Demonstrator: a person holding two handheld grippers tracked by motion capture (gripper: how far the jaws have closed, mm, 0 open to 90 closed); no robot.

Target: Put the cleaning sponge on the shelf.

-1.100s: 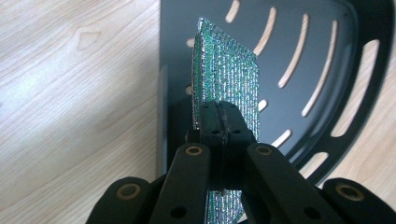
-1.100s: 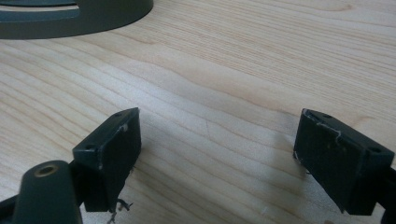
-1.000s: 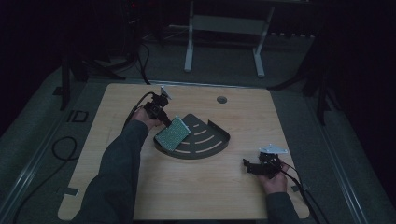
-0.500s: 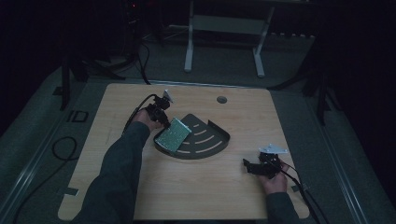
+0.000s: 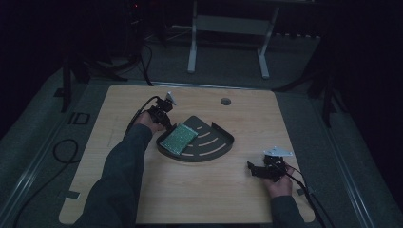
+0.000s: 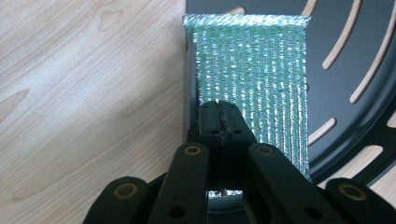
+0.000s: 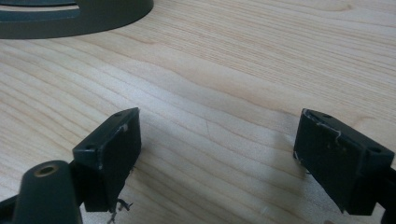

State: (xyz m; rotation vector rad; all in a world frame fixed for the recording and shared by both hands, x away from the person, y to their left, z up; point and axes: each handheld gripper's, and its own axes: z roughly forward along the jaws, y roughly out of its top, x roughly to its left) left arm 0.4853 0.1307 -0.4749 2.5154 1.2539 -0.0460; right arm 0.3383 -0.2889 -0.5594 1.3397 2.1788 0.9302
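Observation:
A green glittery mesh sheet [image 5: 178,137] [image 6: 252,70] lies slanted over the left rim of a black fan-shaped slotted tray [image 5: 214,142] [image 6: 345,56] in the middle of the wooden table. My left gripper [image 5: 166,124] [image 6: 219,116] reaches it from the far left, its jaws pressed together on the sheet's near edge. My right gripper [image 5: 252,170] [image 7: 217,154] rests low over bare wood near the table's front right, its jaws wide apart with nothing between them. The tray's curved edge [image 7: 70,18] is at the top left of the right gripper view.
A round cable hole [image 5: 225,101] sits in the tabletop behind the tray. Cables trail from both grippers, one off the right front edge [image 5: 309,199]. A white stand [image 5: 228,28] is on the floor beyond the table.

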